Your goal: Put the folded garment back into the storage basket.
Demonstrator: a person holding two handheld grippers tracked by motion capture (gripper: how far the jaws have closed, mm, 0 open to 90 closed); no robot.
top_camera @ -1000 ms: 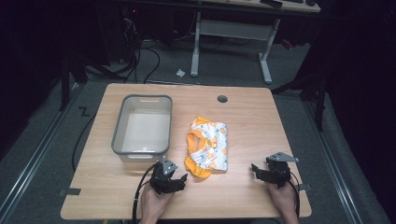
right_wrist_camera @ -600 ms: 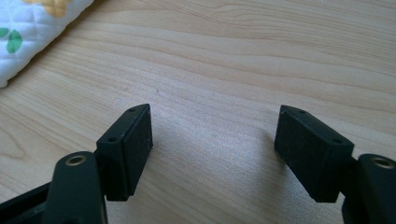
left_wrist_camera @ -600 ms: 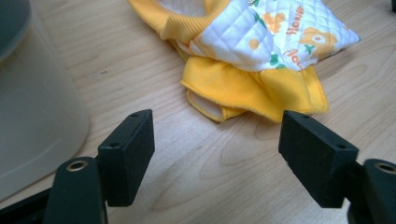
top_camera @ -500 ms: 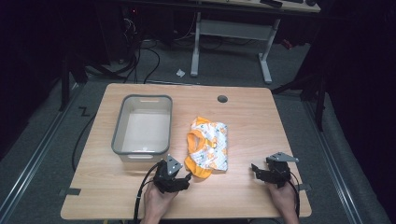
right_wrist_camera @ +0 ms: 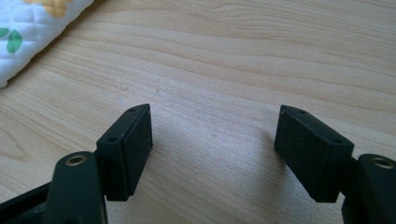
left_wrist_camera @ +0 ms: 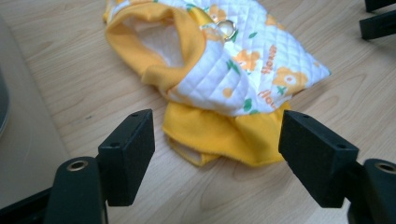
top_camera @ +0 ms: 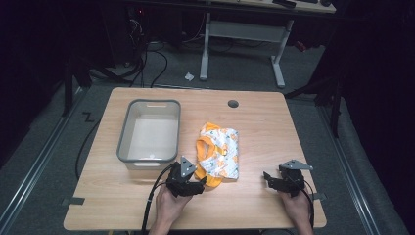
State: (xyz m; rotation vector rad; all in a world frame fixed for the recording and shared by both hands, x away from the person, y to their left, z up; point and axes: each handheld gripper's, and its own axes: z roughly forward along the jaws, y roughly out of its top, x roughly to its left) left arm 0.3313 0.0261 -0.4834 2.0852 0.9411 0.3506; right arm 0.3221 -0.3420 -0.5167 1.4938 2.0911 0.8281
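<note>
Small quilted white garment with orange flowers and yellow-orange trim (top_camera: 219, 155) lying crumpled near the middle of the light wooden desk (top_camera: 259, 122), just right of a grey translucent plastic bin (top_camera: 149, 129). Left tool (left_wrist_camera: 217, 140) hovering just before the garment's yellow hem, jaws spread wide, nothing between the pads, hem seen between them. Small metal ring (left_wrist_camera: 226, 29) resting on the quilted top. Right tool (right_wrist_camera: 212, 140) near the desk's front right corner, jaws wide apart over bare wood, well clear of the garment.

Table (top_camera: 254, 122) brightly lit, surroundings dark; soft shadows, sharp close-ups.
</note>
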